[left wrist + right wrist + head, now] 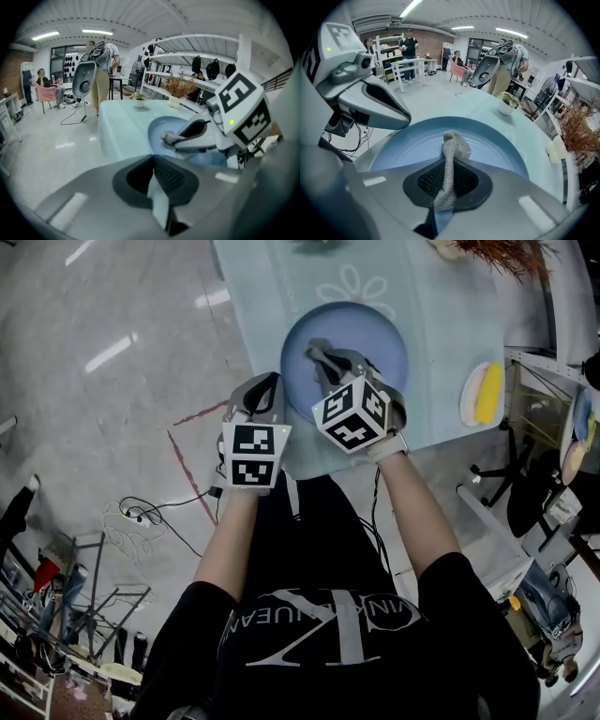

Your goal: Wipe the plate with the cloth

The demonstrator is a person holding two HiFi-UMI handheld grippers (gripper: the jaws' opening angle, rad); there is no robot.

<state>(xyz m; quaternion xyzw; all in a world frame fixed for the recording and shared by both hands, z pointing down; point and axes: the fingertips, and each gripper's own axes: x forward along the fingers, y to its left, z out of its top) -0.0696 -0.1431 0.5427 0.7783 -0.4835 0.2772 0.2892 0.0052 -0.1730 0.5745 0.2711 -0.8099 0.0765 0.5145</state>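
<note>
A round blue plate (361,334) lies on the pale blue table (253,296), close to its near edge. My right gripper (319,352) reaches over the plate's near half, shut on a grey mesh cloth (451,150). The cloth's free end stands up beyond the jaw tips, above the plate (408,145). My left gripper (272,382) hovers just left of the plate at the table's near edge, jaws shut with nothing between them (153,159). In the left gripper view the right gripper (171,139) and the cloth end sit over the plate (161,129).
A small dish with a yellow object (486,393) sits at the table's right edge. A small potted plant (138,98), a white bowl (506,108) and dried branches (576,126) stand on the far side. Cables (141,514) lie on the floor; people stand in the background.
</note>
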